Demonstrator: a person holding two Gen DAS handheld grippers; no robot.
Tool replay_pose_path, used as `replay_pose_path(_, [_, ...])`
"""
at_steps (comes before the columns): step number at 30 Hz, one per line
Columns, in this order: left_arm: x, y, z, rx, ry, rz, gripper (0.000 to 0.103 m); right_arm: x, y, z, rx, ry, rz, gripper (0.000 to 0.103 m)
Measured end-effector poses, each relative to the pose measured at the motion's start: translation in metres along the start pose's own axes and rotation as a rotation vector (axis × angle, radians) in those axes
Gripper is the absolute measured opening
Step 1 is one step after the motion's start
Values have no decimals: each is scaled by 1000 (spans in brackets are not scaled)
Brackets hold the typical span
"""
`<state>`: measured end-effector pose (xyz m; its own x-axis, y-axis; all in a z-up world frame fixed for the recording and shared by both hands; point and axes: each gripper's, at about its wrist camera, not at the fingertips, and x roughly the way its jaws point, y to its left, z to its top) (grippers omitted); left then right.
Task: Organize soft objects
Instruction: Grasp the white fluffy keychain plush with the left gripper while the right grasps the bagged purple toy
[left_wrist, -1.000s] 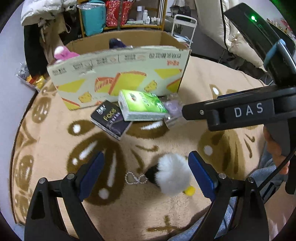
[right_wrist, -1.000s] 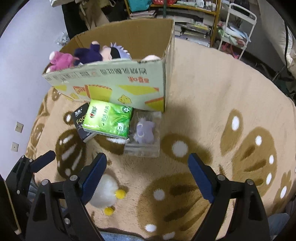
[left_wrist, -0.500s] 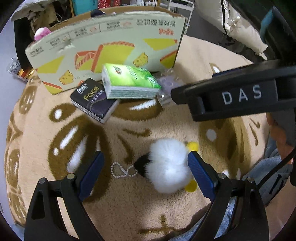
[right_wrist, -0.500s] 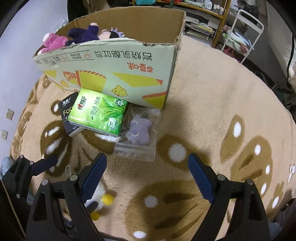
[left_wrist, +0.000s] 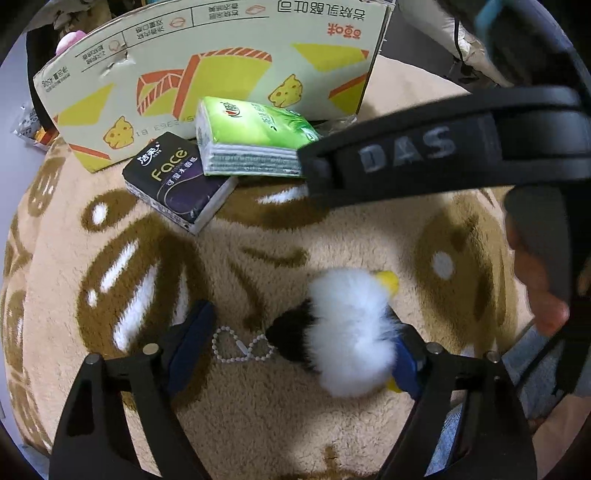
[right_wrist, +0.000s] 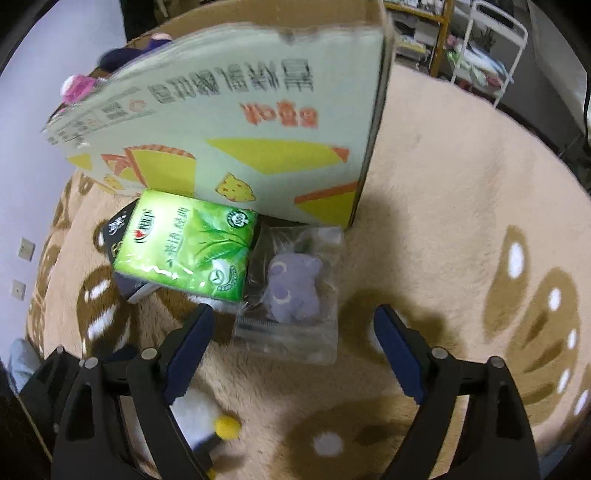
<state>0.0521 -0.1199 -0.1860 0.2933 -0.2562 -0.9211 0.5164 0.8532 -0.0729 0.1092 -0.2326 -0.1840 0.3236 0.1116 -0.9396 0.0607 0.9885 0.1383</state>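
A fluffy white, black and yellow plush keychain (left_wrist: 347, 328) lies on the beige rug between the fingers of my open left gripper (left_wrist: 295, 343), against its right finger; its bead chain (left_wrist: 240, 347) trails left. It also shows in the right wrist view (right_wrist: 207, 417). My right gripper (right_wrist: 293, 347) is open, low over the rug just short of a purple plush in a clear bag (right_wrist: 295, 291). A green tissue pack (right_wrist: 188, 247) and a black tissue pack (left_wrist: 177, 181) lie against a cardboard box (right_wrist: 258, 122) that holds plush toys (right_wrist: 79, 86).
The right gripper's arm (left_wrist: 424, 151) crosses the upper right of the left wrist view. The patterned rug (right_wrist: 461, 206) stretches to the right of the box. Shelves and a white rack (right_wrist: 495, 44) stand beyond the rug.
Both grippers have moved forward and down. The left one now has the white plush between its fingers. The right one has come close to the bagged purple plush.
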Motion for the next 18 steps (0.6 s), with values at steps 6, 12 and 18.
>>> replay_pose_path(6, [1, -1, -1, 18, -3, -42, 55, 13, -6, 2, 19, 13, -15, 87])
replay_pose_path(12, [-5, -11, -2, 48, -12, -29, 49, 17, -2, 8, 10, 17, -49, 78])
replay_pose_path(18, [-14, -19, -5, 57, -18, -10, 48, 17, 1, 13, 6, 21, -54, 70])
